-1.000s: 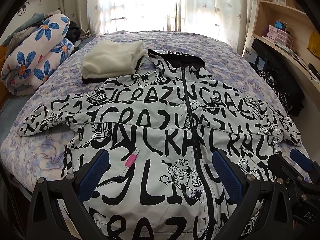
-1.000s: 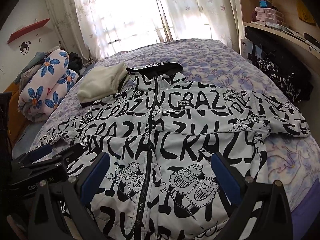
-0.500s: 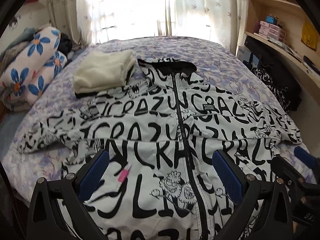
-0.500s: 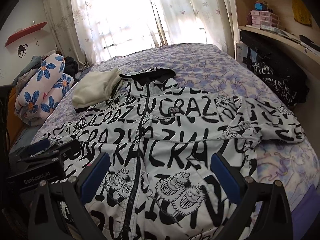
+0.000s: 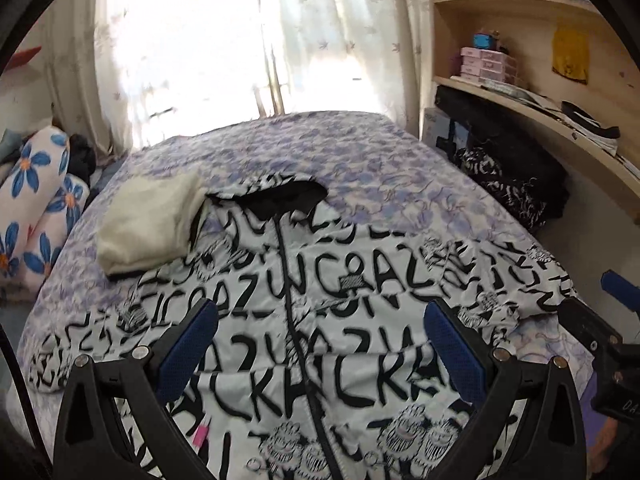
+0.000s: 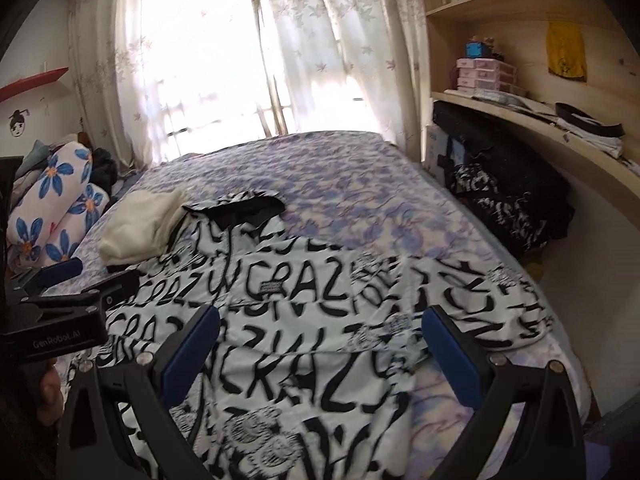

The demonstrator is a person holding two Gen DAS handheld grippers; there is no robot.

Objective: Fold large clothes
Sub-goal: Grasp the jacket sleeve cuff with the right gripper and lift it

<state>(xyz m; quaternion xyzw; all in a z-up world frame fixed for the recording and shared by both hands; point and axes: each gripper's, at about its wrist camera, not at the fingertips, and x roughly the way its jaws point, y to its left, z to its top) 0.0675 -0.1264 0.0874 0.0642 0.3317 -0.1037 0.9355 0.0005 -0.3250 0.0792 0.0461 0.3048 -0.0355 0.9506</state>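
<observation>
- Left wrist view: my left gripper (image 5: 320, 344) hangs with fingers apart, holding nothing.
- My right gripper (image 6: 320, 344) likewise gapes empty.
- The white black-lettered zip jacket (image 5: 360, 312) lies spread flat at the near edge of the purple floral bed (image 5: 360, 152).

Jacket (image 5: 360, 344) lies spread across the near half of the bed (image 5: 360, 160), collar toward the far edge. Folded garment (image 5: 148, 224) rests at the jacket's left shoulder, touching it. Rolled bedding (image 5: 36, 208) lies off the bed's left edge; shelves (image 5: 532, 96) stand right.
</observation>
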